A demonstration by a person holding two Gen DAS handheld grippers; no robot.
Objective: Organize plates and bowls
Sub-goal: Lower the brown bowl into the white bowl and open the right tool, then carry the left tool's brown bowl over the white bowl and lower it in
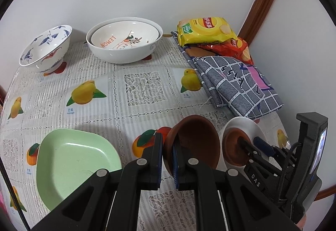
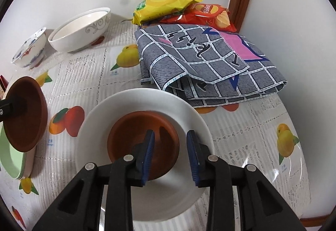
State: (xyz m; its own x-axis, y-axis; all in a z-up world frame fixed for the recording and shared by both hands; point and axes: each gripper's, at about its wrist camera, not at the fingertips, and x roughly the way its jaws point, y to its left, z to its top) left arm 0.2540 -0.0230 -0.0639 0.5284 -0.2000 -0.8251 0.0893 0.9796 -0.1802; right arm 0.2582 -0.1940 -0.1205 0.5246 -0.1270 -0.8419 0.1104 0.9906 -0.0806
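Note:
My left gripper (image 1: 167, 153) is shut on the rim of a brown bowl (image 1: 193, 142) and holds it tilted above the table; it also shows in the right wrist view (image 2: 25, 113). My right gripper (image 2: 171, 159) is open, its fingers astride the near rim of a second brown bowl (image 2: 134, 136) that sits on a white plate (image 2: 100, 121). In the left wrist view that bowl (image 1: 233, 147), the plate (image 1: 245, 126) and the right gripper (image 1: 250, 145) are at the right. A green plate (image 1: 73, 163) lies at the front left.
At the back stand a blue-patterned bowl (image 1: 46, 48) and a large white bowl (image 1: 124, 42) with a lemon-print bowl (image 1: 124, 34) nested inside. A folded grey checked cloth (image 2: 210, 63) and two chip bags (image 2: 166, 3) lie at the back right by the wall.

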